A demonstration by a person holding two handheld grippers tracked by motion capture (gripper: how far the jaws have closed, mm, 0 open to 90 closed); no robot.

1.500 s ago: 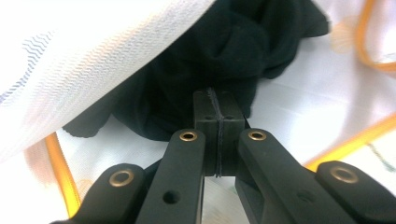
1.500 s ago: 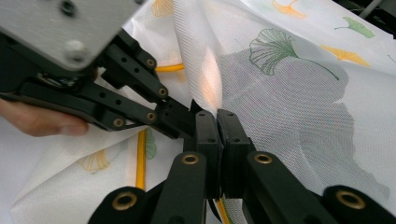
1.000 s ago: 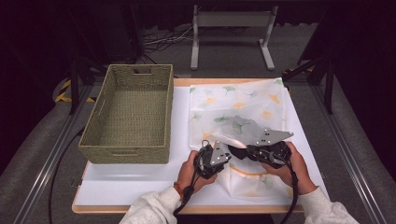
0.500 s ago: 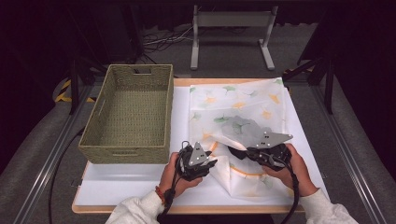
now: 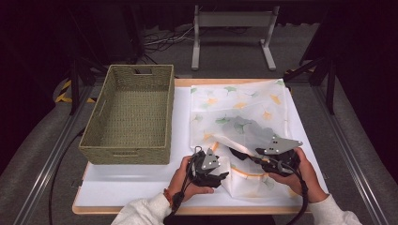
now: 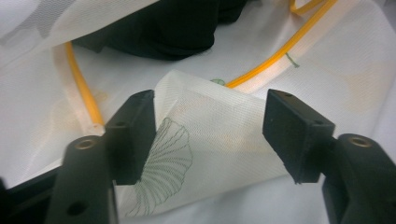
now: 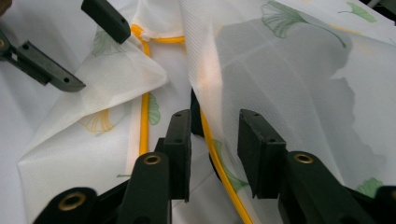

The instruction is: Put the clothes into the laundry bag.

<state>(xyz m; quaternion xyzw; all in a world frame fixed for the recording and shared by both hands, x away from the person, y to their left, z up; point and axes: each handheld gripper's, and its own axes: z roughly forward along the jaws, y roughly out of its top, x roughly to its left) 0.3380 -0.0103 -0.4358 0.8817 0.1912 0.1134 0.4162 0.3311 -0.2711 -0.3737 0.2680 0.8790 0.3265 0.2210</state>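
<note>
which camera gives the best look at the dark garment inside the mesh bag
The high view: the dark garment shows through the leaf-print mesh bag, its whole outline visible. The left gripper view shows just its near edge poking from the bag's yellow-trimmed opening. The right gripper view gives a grey shadow behind the mesh.
</note>
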